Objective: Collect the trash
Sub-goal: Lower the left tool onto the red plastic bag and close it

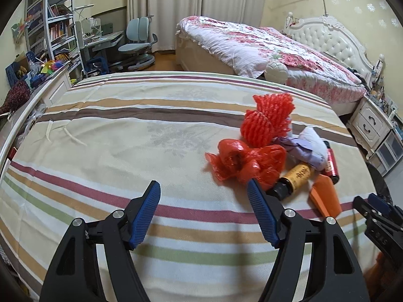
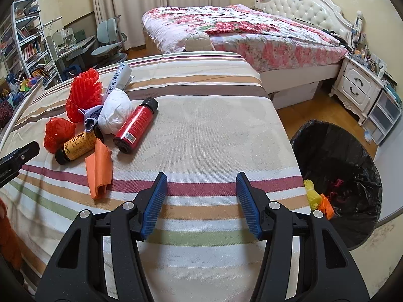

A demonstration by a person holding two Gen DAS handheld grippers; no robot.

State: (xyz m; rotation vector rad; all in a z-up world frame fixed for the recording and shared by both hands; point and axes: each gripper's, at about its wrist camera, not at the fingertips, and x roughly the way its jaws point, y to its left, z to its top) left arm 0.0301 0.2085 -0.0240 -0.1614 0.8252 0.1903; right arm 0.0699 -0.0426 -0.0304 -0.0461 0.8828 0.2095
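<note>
A pile of trash lies on the striped bed [image 2: 201, 136]: red foam net [image 2: 84, 95], red plastic bag [image 2: 58, 132], white crumpled paper [image 2: 114, 114], red bottle [image 2: 136, 125], brown bottle with yellow label [image 2: 75, 147], orange paper [image 2: 98, 171] and a grey tube [image 2: 121, 76]. The left wrist view shows the foam net [image 1: 269, 118], plastic bag [image 1: 246, 163], brown bottle [image 1: 294, 178] and orange paper [image 1: 325, 193]. My left gripper [image 1: 204, 214] is open and empty, just left of the pile. My right gripper [image 2: 201, 203] is open and empty over bare bedding, right of the pile.
A bin lined with a black bag [image 2: 337, 176] stands on the floor right of the bed and holds yellow and orange scraps. A floral bed [image 2: 239, 32], white nightstand [image 2: 357, 85], desk, chair [image 1: 138, 45] and bookshelf [image 1: 53, 25] stand further off.
</note>
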